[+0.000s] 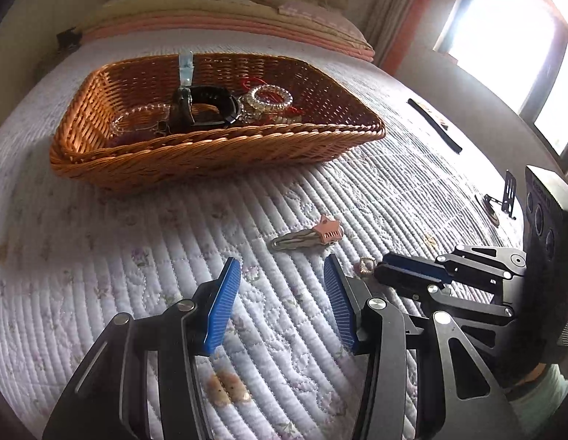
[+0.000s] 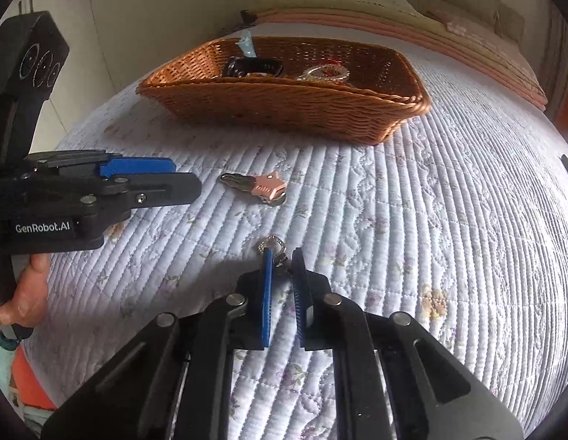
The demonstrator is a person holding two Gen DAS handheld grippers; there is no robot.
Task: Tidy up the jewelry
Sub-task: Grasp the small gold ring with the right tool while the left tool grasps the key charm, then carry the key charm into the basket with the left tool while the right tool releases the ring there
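A woven wicker basket (image 1: 210,146) (image 2: 284,91) sits on the quilted bed and holds several bracelets, hair ties and a black band. A hair clip with a pink star (image 1: 309,238) (image 2: 258,185) lies on the quilt in front of it. My left gripper (image 1: 282,271) (image 2: 186,176) hovers open just short of the clip, with nothing between its blue pads. My right gripper (image 2: 282,256) (image 1: 381,271) is down on the quilt, shut on a small sparkly square charm (image 2: 272,244) (image 1: 366,266) whose loop sticks out past the fingertips.
A black strip (image 1: 434,124) and a small black clip (image 1: 504,198) lie on the bed's right side. Folded blankets and pillows (image 1: 228,22) are stacked behind the basket. A bright window (image 1: 504,36) is at the right. A hand (image 2: 27,293) holds the left gripper.
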